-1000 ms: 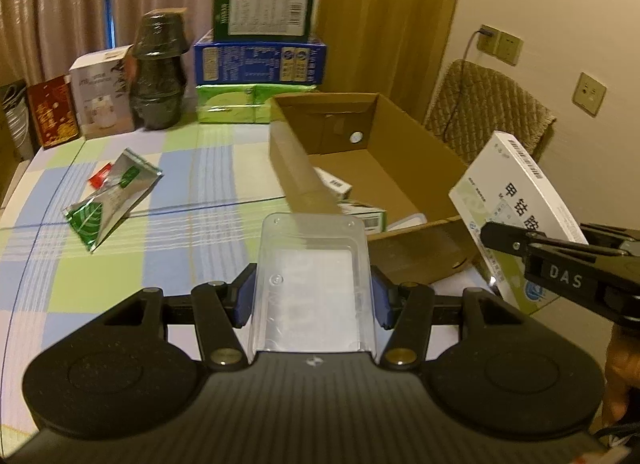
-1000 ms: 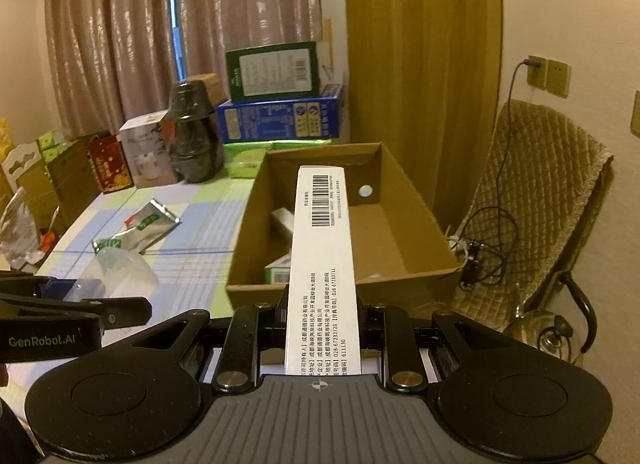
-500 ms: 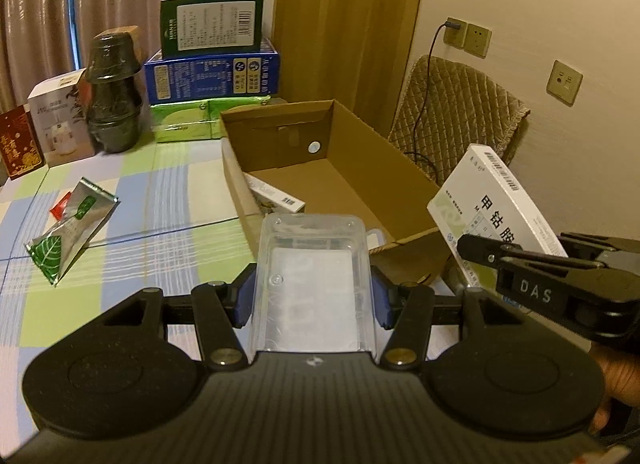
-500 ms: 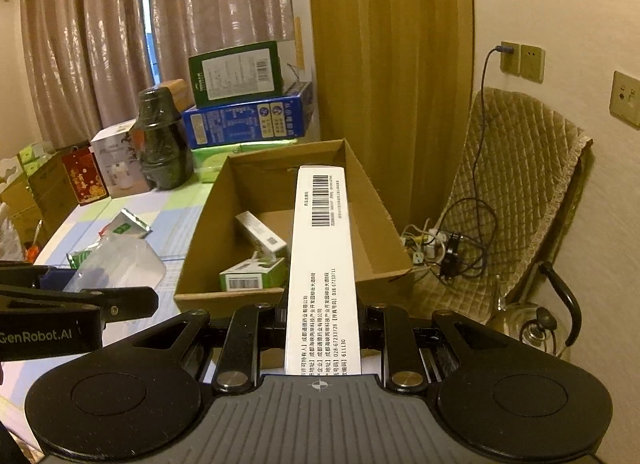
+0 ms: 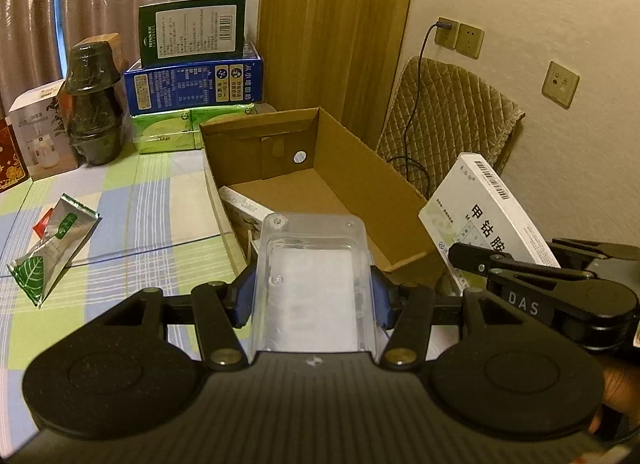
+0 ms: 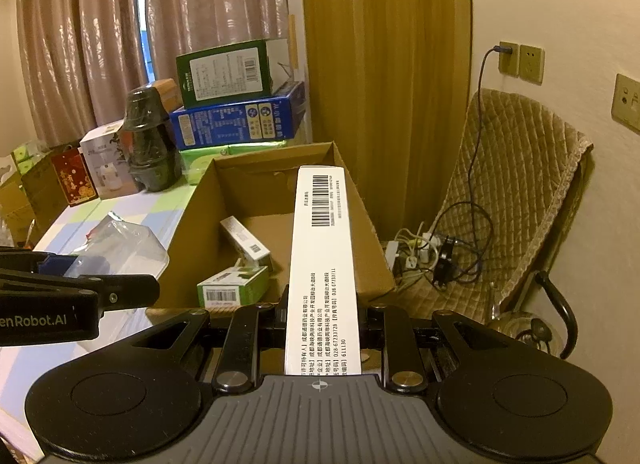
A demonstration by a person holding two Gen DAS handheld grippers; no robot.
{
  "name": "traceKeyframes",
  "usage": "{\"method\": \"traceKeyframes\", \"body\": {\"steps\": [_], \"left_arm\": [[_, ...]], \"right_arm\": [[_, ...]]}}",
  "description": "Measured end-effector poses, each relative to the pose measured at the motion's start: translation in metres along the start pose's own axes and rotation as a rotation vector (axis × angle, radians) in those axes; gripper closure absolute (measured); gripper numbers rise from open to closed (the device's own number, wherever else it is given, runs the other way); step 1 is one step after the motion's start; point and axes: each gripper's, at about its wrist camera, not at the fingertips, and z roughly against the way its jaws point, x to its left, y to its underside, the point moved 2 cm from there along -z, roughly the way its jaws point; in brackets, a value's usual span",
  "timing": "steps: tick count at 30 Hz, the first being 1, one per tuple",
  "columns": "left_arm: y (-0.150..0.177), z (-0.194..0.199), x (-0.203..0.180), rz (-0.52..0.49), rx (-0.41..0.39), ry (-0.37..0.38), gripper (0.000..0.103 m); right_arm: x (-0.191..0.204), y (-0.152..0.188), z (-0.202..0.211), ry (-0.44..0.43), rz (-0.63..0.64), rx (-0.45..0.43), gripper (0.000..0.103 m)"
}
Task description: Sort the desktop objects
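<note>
Checked cloth in pale green, blue and white covers our desk (image 5: 120, 200), with pleated curtains and a wooden panel behind it. Through the left wrist view, our left gripper (image 5: 312, 296) has its jaws closed on a clear, rounded plastic tray (image 5: 312, 264), the blue pads pressing its thin glossy sides. Just past it sits the open corrugated cardboard box (image 5: 384, 184), matte brown, with a round hole in its far wall (a flat white carton lies inside at the near left). A crinkled foil sachet (image 5: 52, 252) with a leaf print lies well apart on the cloth to the left. On the right, our right gripper (image 5: 464, 256) carries a flat white medicine carton (image 5: 488, 208), tilted above the box's near corner.

Through the right wrist view, the right gripper (image 6: 324, 324) has its jaws narrow, clamped on that medicine carton (image 6: 324, 256); its smooth barcoded edge juts over the cardboard box (image 6: 372, 240). Two small cartons lie on the box floor. The left gripper (image 6: 132, 288) and its plastic tray (image 6: 120, 244) are at the left, beside the box wall. A quilted chair (image 6: 512, 168) stands against the wall to the right.
</note>
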Motion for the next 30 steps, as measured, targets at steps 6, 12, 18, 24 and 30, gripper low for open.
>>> {"method": "traceKeyframes", "body": {"steps": [6,12,18,24,30], "left_arm": [[-0.009,-0.011,0.0,0.004,0.0,0.0,0.052],[-0.022,-0.026,0.001,0.014,0.005,0.006,0.052],[-0.029,-0.04,0.0,0.013,0.01,0.012,0.052],[-0.038,-0.05,0.003,0.011,0.006,0.012,0.052],[-0.048,-0.058,0.007,0.014,0.002,0.012,0.052]], "right_arm": [[-0.003,-0.011,-0.015,-0.011,0.015,0.005,0.083],[-0.007,-0.019,-0.029,-0.015,0.021,0.016,0.083],[-0.009,-0.023,-0.041,-0.012,0.033,0.022,0.083],[-0.011,-0.032,-0.05,-0.006,0.046,0.021,0.083],[-0.012,-0.042,-0.061,-0.008,0.058,0.021,0.083]]}}
